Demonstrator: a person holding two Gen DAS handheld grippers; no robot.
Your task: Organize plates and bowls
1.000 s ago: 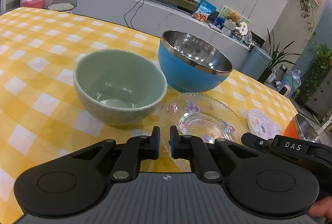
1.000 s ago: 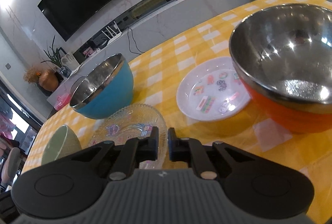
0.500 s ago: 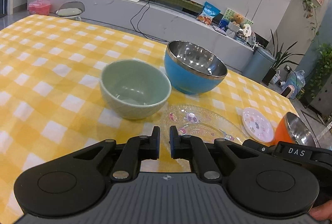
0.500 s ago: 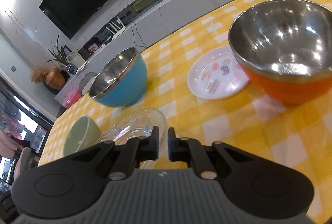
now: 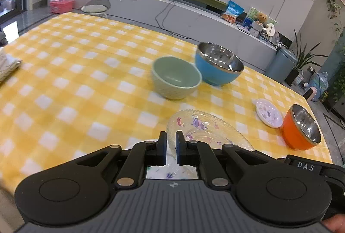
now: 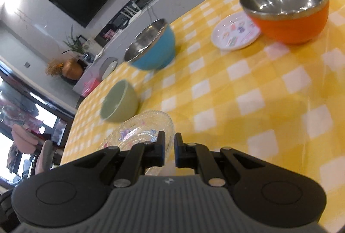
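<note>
Altogether three bowls [image 5: 176, 77], two plates [image 5: 207, 133] on checked tablecloth [image 5: 71, 82].

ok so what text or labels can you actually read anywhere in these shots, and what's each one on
"DAS": white letters on the black body of the right gripper, at the lower right of the left wrist view.
The snack bag on the tv counter: print too small to read.
The clear glass plate and small white plate: cartoon pictures only, no legible words.
Nothing else readable.
</note>
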